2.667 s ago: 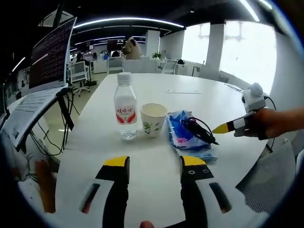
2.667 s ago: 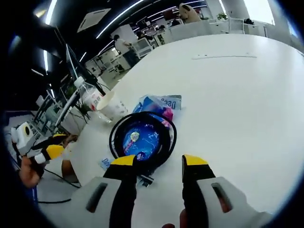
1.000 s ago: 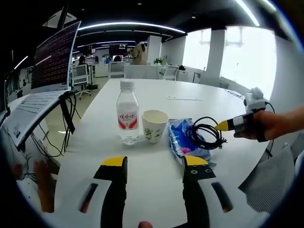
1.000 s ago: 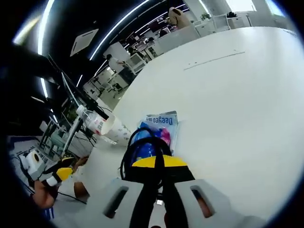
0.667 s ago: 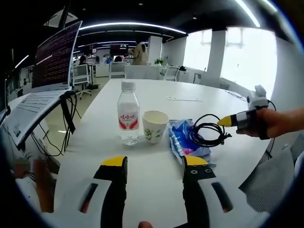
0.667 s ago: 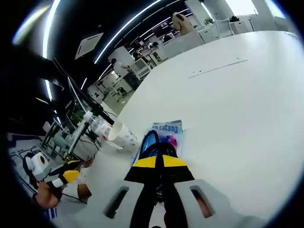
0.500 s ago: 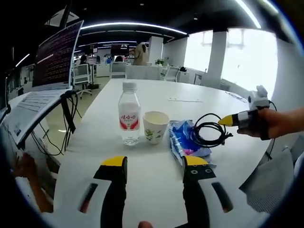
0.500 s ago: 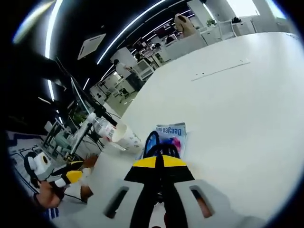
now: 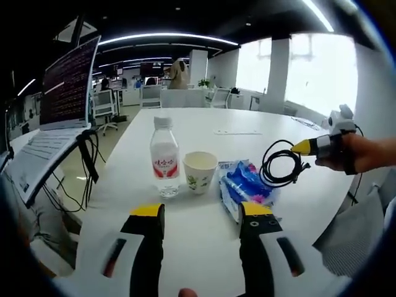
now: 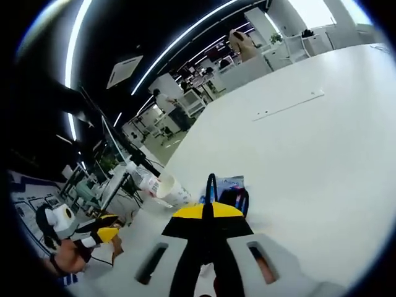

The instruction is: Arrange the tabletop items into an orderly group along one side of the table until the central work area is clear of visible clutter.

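Table [image 9: 204,241]: 1 bottle [image 9: 164,157], 1 cup [image 9: 200,172], 1 blue packet [image 9: 245,187] | right tool [image 10: 206,211] clamps cable coil [image 9: 279,163] | left tool [image 9: 200,213] agape

bottle label [image 9: 163,166] red print unreadable, monitor [image 9: 67,83] text lines illegible

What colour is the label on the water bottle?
Red and white on the water bottle, clearest in the left gripper view.

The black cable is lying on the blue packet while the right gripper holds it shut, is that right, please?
Not quite: the black cable hangs lifted off the blue packet, as the left gripper view shows. The right gripper does hold it shut.
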Demonstrator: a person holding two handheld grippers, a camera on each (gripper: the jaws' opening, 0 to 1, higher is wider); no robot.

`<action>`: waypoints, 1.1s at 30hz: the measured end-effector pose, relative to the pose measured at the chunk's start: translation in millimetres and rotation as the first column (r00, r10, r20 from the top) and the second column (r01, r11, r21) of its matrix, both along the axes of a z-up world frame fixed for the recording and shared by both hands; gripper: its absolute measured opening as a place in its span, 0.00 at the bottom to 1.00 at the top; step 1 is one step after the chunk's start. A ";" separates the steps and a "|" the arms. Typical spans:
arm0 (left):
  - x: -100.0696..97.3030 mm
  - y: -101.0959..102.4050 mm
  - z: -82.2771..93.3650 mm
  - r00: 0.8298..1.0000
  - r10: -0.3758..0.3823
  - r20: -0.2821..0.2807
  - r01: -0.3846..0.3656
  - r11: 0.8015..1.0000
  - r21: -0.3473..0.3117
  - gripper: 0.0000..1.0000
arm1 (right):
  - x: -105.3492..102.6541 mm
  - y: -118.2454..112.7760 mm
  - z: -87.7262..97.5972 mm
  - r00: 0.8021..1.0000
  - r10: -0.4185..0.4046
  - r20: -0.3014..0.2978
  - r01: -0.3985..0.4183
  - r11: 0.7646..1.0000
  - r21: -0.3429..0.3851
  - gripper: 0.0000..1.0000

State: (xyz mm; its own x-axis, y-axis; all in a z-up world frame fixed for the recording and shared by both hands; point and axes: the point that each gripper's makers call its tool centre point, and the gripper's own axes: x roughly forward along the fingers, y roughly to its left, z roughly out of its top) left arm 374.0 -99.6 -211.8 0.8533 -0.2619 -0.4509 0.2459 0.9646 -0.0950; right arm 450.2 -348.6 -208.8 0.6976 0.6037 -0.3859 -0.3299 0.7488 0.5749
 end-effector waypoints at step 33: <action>7.7 -11.2 -1.0 0.999 -0.032 -0.007 0.031 0.999 -0.021 0.48 | -26.4 -69.6 -20.4 0.989 -0.141 -0.050 0.140 0.990 -0.012 0.00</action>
